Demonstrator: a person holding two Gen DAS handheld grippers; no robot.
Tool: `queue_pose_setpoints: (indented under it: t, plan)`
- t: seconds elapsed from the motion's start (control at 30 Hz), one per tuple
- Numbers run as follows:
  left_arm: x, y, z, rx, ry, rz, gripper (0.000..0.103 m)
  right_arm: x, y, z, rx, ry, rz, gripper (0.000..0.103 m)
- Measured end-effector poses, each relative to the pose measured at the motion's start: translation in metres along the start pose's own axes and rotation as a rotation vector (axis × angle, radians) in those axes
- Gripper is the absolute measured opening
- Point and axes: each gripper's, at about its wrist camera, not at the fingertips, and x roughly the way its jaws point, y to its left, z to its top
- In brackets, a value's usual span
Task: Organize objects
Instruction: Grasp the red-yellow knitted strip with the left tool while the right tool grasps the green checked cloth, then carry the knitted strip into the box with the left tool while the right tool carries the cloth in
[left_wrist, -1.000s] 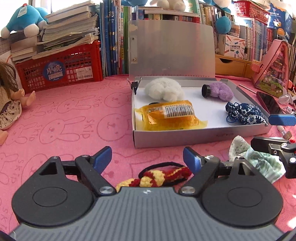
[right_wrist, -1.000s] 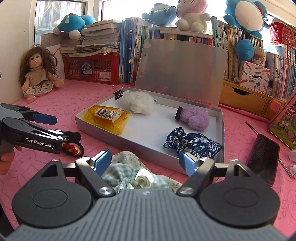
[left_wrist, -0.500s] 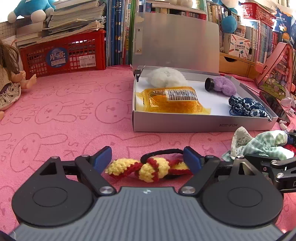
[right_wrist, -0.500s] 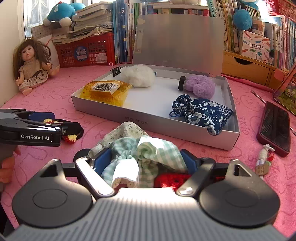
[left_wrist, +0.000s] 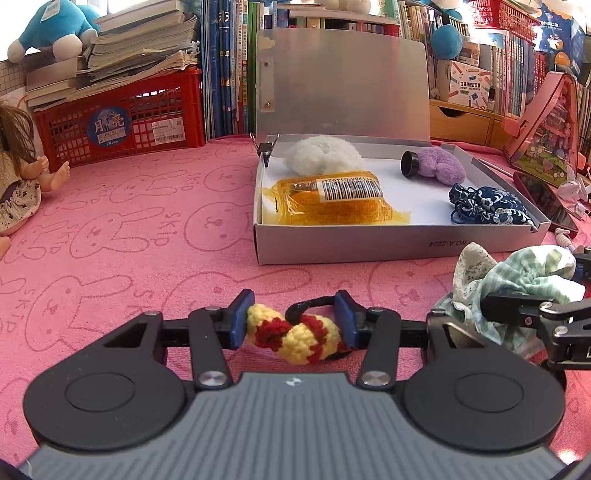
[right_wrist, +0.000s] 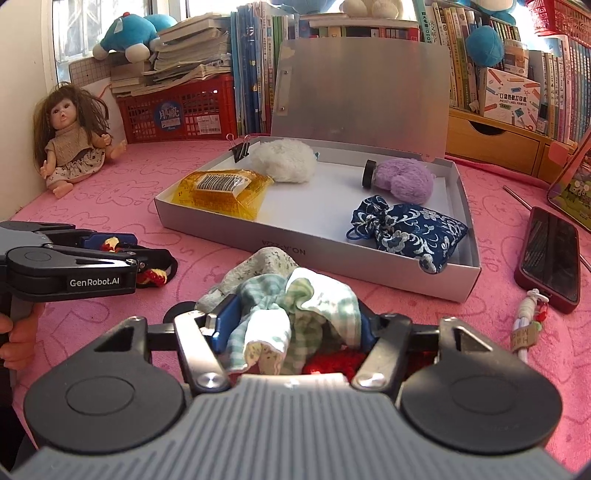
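Note:
My left gripper (left_wrist: 291, 325) is shut on a yellow and red crocheted hair tie (left_wrist: 295, 332) lying on the pink mat; it also shows in the right wrist view (right_wrist: 110, 245). My right gripper (right_wrist: 291, 328) is shut on a green checked cloth bundle (right_wrist: 295, 306), seen at the right of the left wrist view (left_wrist: 524, 273). Something red (right_wrist: 332, 363) lies under the bundle. The open grey box (left_wrist: 369, 251) stands just beyond both grippers. It holds a yellow packet (left_wrist: 332, 199), a white plush (left_wrist: 321, 157), a purple plush (left_wrist: 439, 168) and a blue floral pouch (left_wrist: 487, 206).
A phone (right_wrist: 550, 254) and a small charm (right_wrist: 526, 328) lie right of the box. A doll (right_wrist: 70, 136) sits at the far left. A red crate (left_wrist: 118, 118) with stacked books, upright books and wooden drawers (right_wrist: 491, 144) line the back.
Both grippers have closed: the left on the crocheted hair tie, the right on the checked cloth bundle. Both came down closer to the mat.

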Motion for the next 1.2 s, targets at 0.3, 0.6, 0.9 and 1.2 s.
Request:
queue_pose_setpoints:
  t: [0.3,0.6,0.9,1.2]
  plan:
    - [-0.006,0.0,0.003,-0.012,0.009,-0.01,0.046,-0.016,0.013,0.012,-0.031,-0.064,-0.001,0.032]
    - [-0.02,-0.002,0.012,-0.014,-0.026,-0.024,0.046,-0.024,0.011,0.021,-0.009,-0.093,-0.005,0.032]
    - [-0.034,0.0,0.039,-0.028,-0.094,-0.05,0.046,-0.033,-0.003,0.046,0.023,-0.16,-0.036,0.032]
    - [-0.028,0.005,0.075,-0.057,-0.163,-0.091,0.046,-0.026,-0.033,0.078,0.11,-0.192,-0.07,0.032]
